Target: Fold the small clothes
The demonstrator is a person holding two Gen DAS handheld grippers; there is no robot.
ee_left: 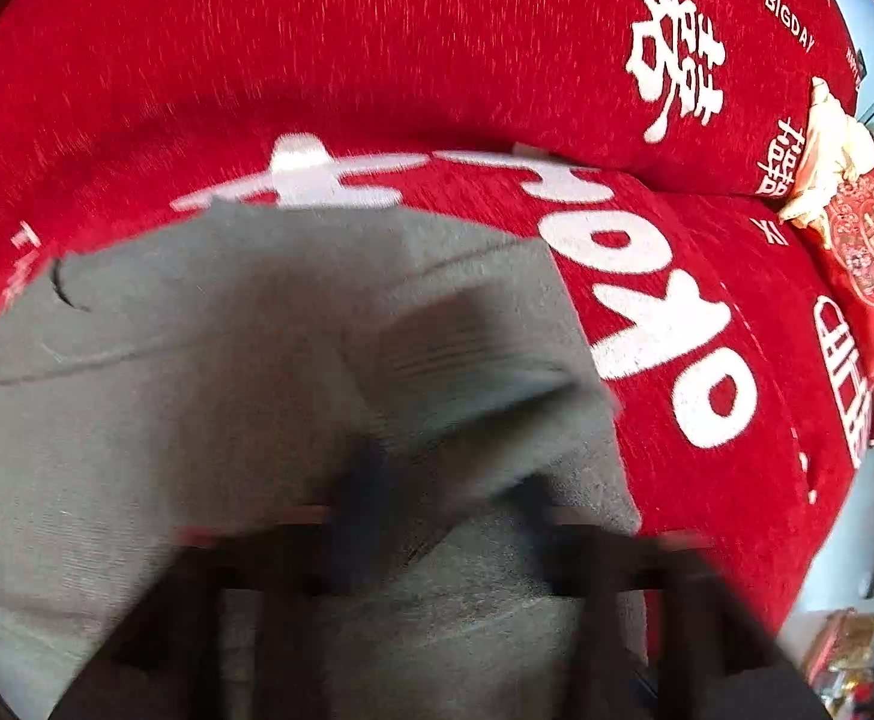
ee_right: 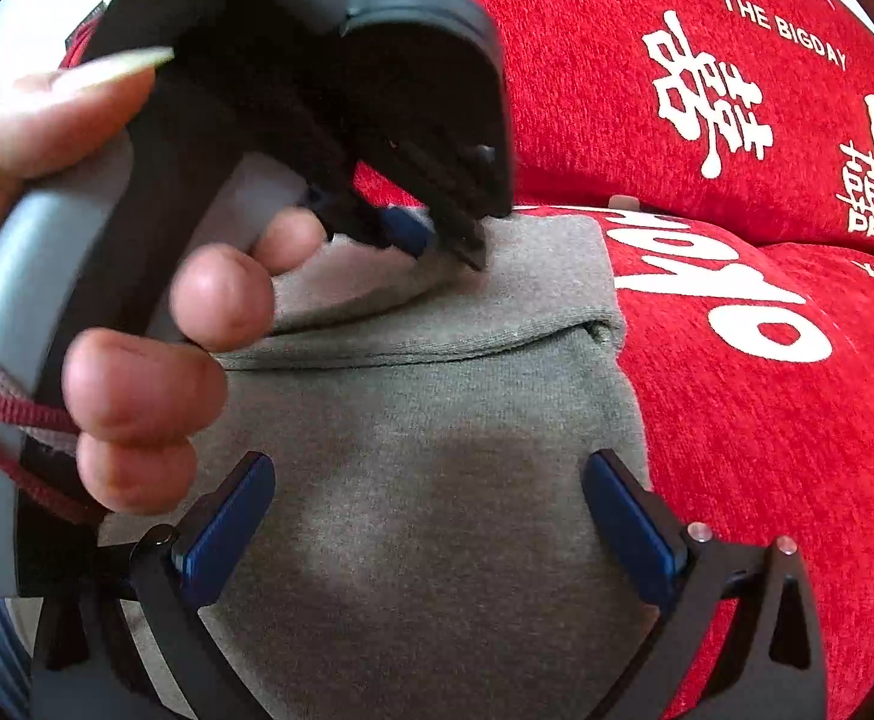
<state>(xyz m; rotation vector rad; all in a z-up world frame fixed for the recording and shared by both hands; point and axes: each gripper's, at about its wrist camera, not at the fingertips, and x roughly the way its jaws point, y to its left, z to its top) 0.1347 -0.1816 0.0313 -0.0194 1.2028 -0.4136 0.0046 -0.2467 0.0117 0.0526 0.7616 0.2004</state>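
A person's hand (ee_right: pixel 137 324) tilts the left gripper (ee_right: pixel 437 234) steeply down, fingers parted, tips on the folded grey knit garment (ee_right: pixel 437 420). The right gripper (ee_right: pixel 431 516) hovers spread above it. The garment lies on a red sofa cover with white lettering (ee_right: pixel 767 420).

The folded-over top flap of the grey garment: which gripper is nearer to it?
Left. The left gripper has its tips at the flap; the right gripper hovers open over the garment's lower part.

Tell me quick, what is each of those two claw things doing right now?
Left gripper: jaws open, tips at the grey garment, gripping nothing.
Right gripper: jaws wide open over it, holding nothing.
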